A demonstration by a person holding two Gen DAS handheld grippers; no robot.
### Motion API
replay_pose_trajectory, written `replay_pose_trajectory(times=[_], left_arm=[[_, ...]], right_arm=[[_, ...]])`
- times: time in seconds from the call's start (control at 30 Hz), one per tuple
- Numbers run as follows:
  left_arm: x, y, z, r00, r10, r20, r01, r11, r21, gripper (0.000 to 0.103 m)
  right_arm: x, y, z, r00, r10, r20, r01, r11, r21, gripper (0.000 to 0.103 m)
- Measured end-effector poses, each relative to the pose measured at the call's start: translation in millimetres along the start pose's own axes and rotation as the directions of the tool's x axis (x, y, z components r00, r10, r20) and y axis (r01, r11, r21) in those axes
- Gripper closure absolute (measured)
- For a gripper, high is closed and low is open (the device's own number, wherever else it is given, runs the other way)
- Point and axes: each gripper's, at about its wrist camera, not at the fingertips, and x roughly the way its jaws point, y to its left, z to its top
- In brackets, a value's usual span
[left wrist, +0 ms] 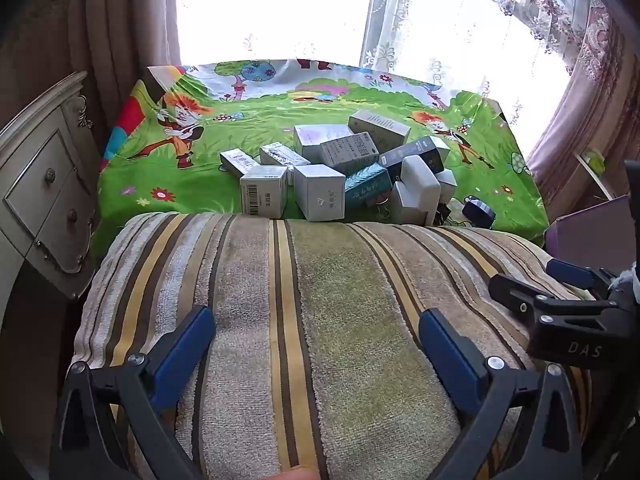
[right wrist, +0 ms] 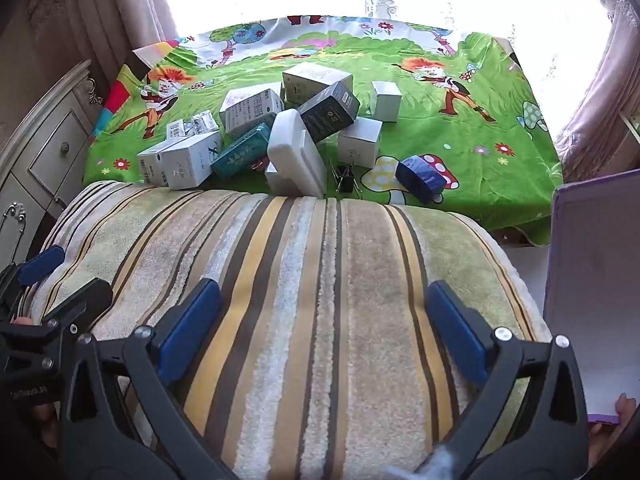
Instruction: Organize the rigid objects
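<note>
Across the middle of both frames, the boxes [left wrist: 336, 164] lay heaped on the desk [left wrist: 160, 168] while both the left tongs [left wrist: 316, 344] and right tongs [right wrist: 324, 316] gaped wide and empty, so a careless grab could topple the leaning pile.

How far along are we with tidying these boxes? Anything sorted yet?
Nothing looks sorted yet. The boxes lie in a loose jumble on the green cloth, some tilted on each other, with the small blue box apart. Nothing is in hand: the left hand-held gripper and right hand-held gripper are open over the striped towel. All the sorting remains.
</note>
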Motion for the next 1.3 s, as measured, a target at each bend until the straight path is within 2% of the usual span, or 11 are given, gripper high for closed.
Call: replay_pose_trajectory(times=[1.3], left_arm=[[4.8, 3.2, 2.7, 1.0, -0.002, -0.026, 0.001, 1.0, -0.005, 0.0]], right_arm=[[-0.1, -0.1, 0.8, 1.0, -0.002, 0.001, 0.002, 1.0, -0.005, 0.0]])
